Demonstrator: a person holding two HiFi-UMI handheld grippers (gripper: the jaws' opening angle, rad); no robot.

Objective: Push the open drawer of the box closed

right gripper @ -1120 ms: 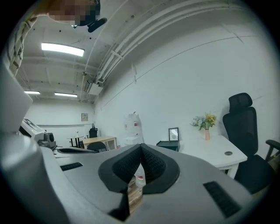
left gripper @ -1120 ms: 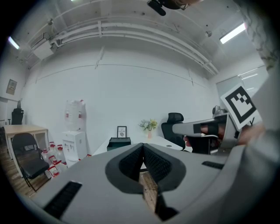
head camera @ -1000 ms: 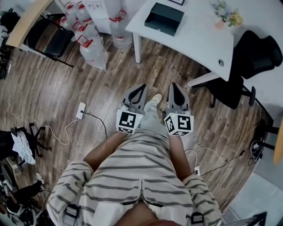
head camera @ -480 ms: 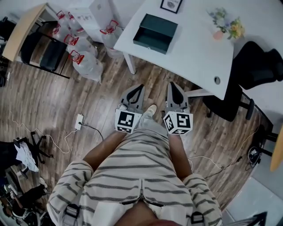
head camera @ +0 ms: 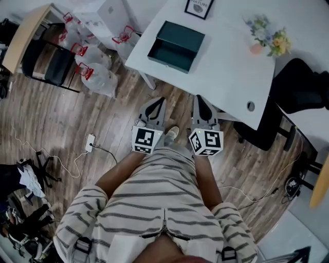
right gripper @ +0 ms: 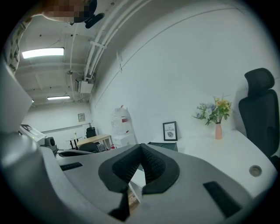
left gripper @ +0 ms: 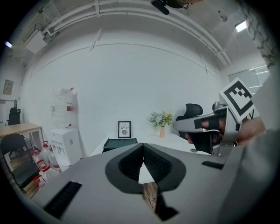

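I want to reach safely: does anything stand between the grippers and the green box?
Nothing visible does. Only floor and bare white table lie between the left gripper, the right gripper and the box.

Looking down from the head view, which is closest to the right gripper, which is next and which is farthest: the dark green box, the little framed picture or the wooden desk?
1. The dark green rectangular box: nearest, on the white table ahead of the right gripper, slightly to its left.
2. The black-framed picture: behind the box, at the table's back.
3. The light wooden desk: farthest, across the room at far left.
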